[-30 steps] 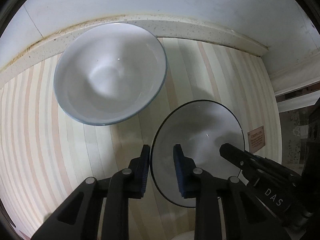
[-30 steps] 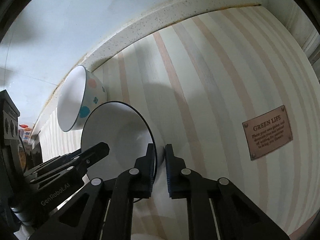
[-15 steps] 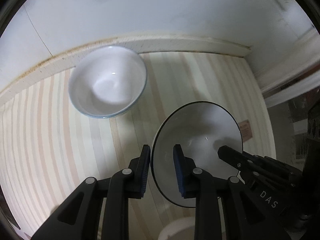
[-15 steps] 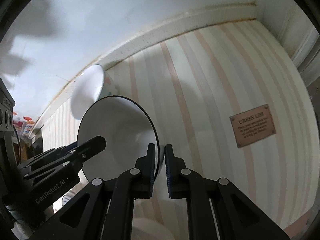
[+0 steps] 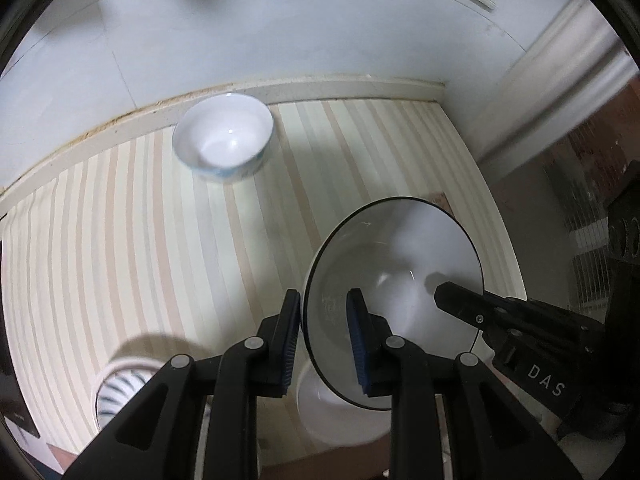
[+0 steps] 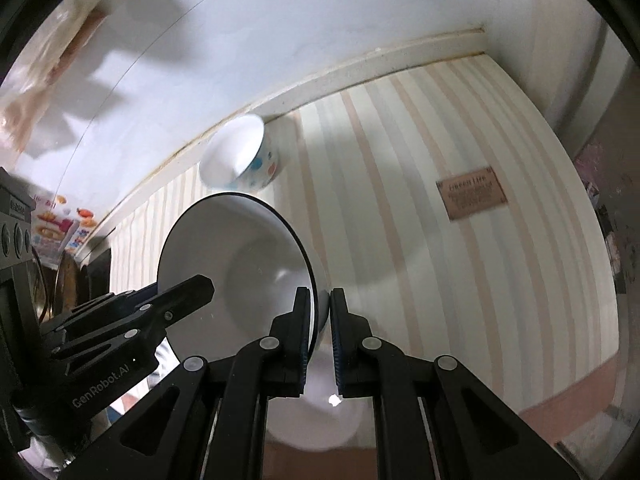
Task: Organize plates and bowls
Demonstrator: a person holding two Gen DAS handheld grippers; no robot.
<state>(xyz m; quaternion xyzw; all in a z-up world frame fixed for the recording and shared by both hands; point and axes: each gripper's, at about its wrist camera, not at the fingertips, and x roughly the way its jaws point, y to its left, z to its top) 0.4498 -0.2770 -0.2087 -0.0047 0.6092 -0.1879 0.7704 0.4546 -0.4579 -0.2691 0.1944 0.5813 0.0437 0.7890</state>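
both tools, left tool and right tool, pinch opposite rims of the black-rimmed bowl.

A desk covered in a cream and tan striped cloth carries a white bowl with coloured spots at 12 o'clock by the back ledge, a striped bowl at 7 o'clock, a plain white bowl at 6 o'clock, and a small brown label at 3 o'clock.

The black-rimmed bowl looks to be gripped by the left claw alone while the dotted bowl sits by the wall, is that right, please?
Not quite: both claws grip the black-rimmed bowl, the left claw and the right claw on opposite rim edges, as both wrist views show. The dotted bowl does sit by the wall.
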